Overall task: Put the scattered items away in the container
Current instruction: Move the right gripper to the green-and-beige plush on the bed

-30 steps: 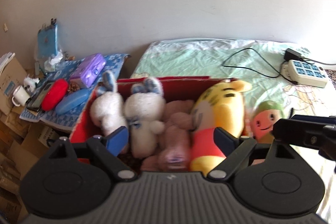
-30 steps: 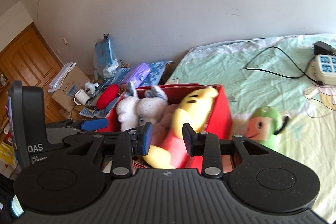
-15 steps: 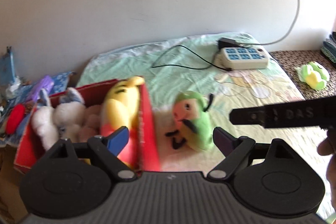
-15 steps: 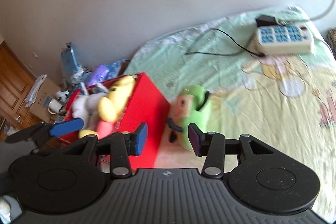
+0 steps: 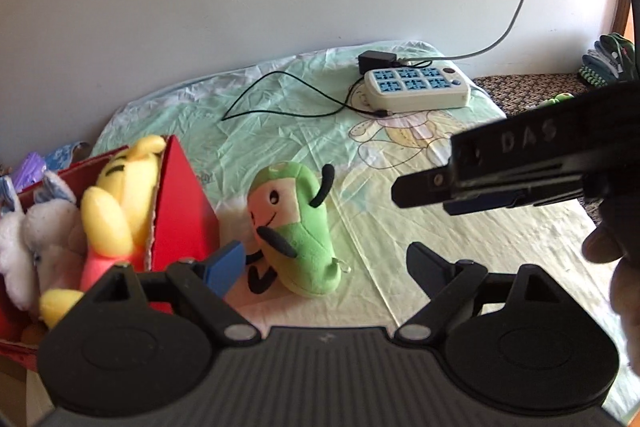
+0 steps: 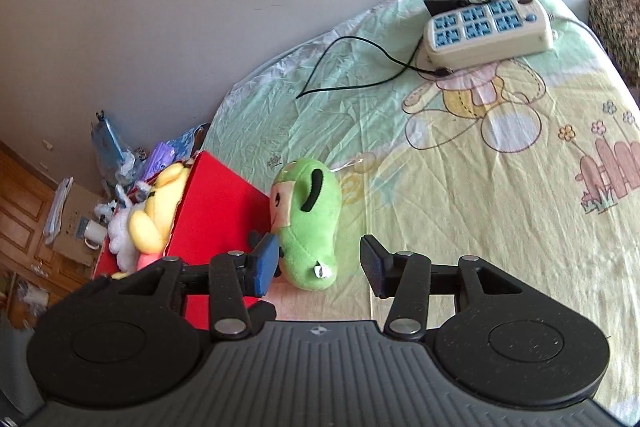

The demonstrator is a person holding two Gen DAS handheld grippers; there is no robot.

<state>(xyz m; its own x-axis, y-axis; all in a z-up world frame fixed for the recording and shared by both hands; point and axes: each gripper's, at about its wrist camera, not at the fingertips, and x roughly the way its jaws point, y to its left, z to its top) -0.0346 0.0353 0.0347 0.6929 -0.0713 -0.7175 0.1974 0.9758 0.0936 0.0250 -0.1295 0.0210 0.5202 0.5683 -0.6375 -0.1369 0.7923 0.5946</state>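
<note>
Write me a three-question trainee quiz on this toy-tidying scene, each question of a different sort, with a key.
1. True or false: the green plush toy already lies inside the red box.
2. Multiple choice: the right hand-held gripper is A) shut on the toy, B) open with the toy's lower end between its fingers, C) out of view.
3. Fill in: the yellow plush sits in the ___ box.

Key: 1 false, it lies on the bed sheet beside the box; 2 B; 3 red.
</note>
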